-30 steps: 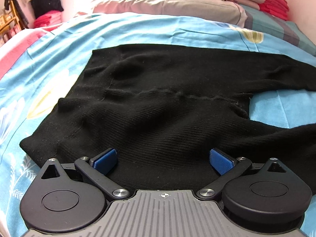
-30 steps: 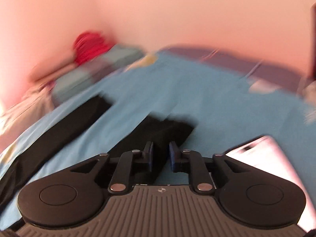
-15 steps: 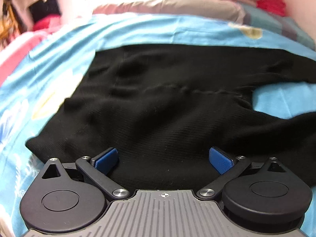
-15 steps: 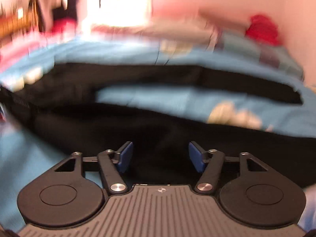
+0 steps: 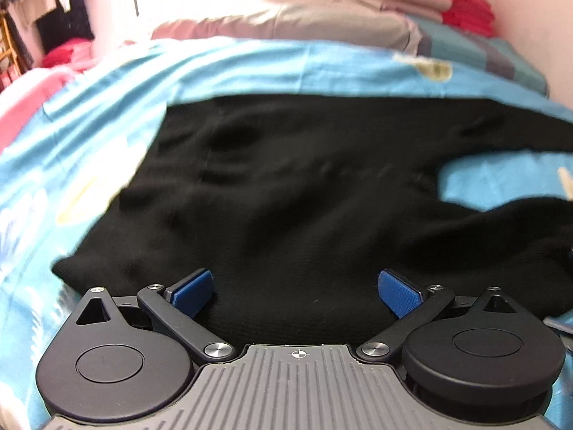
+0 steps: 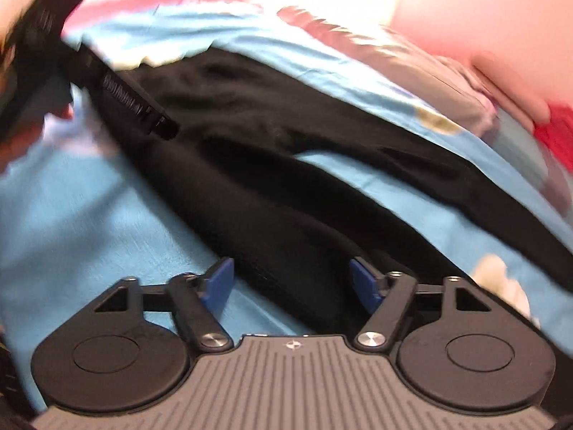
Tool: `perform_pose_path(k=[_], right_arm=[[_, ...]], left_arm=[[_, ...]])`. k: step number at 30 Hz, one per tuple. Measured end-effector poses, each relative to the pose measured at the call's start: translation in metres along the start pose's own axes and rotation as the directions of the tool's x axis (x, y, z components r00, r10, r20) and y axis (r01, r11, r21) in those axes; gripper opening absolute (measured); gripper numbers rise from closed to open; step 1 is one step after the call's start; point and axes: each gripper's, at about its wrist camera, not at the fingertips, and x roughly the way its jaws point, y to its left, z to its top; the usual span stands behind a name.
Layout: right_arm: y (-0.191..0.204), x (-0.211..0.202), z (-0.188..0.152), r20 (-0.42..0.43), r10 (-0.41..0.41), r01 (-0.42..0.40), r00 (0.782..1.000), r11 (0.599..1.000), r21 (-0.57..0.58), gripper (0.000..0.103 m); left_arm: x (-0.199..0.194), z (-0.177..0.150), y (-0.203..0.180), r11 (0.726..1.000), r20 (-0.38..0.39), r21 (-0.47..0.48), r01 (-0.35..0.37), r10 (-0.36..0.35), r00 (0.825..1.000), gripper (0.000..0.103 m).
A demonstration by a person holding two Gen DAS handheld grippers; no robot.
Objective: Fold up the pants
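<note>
Black knit pants (image 5: pixel 286 193) lie spread flat on a blue bedsheet (image 5: pixel 118 82), waist end to the left, two legs running off to the right. My left gripper (image 5: pixel 296 292) is open and empty, low over the near edge of the waist part. My right gripper (image 6: pixel 292 281) is open and empty, its blue pads (image 6: pixel 218 281) astride the near leg of the pants (image 6: pixel 286 222). The left gripper's black body (image 6: pixel 118 86) shows at the upper left of the right wrist view. Both views are blurred.
Grey and pink pillows (image 5: pixel 304 21) and folded red cloth (image 5: pixel 465 7) lie at the head of the bed by a pink wall. Hanging clothes (image 5: pixel 53 7) are at the far left. The sheet has pale flower prints (image 6: pixel 501 279).
My right gripper has opened and swung from the leg end round to the near leg, closer to the waist. My left gripper has shifted slightly, staying open.
</note>
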Motion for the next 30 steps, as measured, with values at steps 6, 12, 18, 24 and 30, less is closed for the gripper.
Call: perform_pose_path(k=[6, 12, 18, 24, 30], right_arm=[[-0.003, -0.005, -0.010, 0.013, 0.036, -0.037, 0.999, 0.996, 0.086, 0.010], [-0.034, -0.032, -0.016, 0.047, 0.146, -0.152, 0.988, 0.977, 0.150, 0.020], [-0.181, -0.042, -0.025, 0.188, -0.063, -0.060, 0.980, 0.807, 0.587, 0.067], [-0.316, 0.012, -0.068, -0.031, -0.302, 0.172, 0.953, 0.455, 0.874, 0.053], [-0.385, 0.061, -0.089, -0.059, -0.346, 0.146, 0.936, 0.230, 0.962, 0.053]], left_arm=[[-0.012, -0.012, 0.000, 1.000, 0.025, 0.023, 0.008, -0.009, 1.000, 0.103], [-0.031, 0.006, 0.009, 0.997, 0.027, -0.002, 0.083, -0.083, 0.996, 0.103], [-0.036, 0.054, 0.011, 0.996, 0.114, 0.001, 0.095, -0.094, 0.989, 0.103], [0.027, 0.104, 0.014, 0.996, 0.049, -0.076, 0.051, -0.047, 0.998, 0.103], [0.089, 0.107, 0.025, 0.990, -0.073, -0.137, -0.012, 0.002, 0.997, 0.103]])
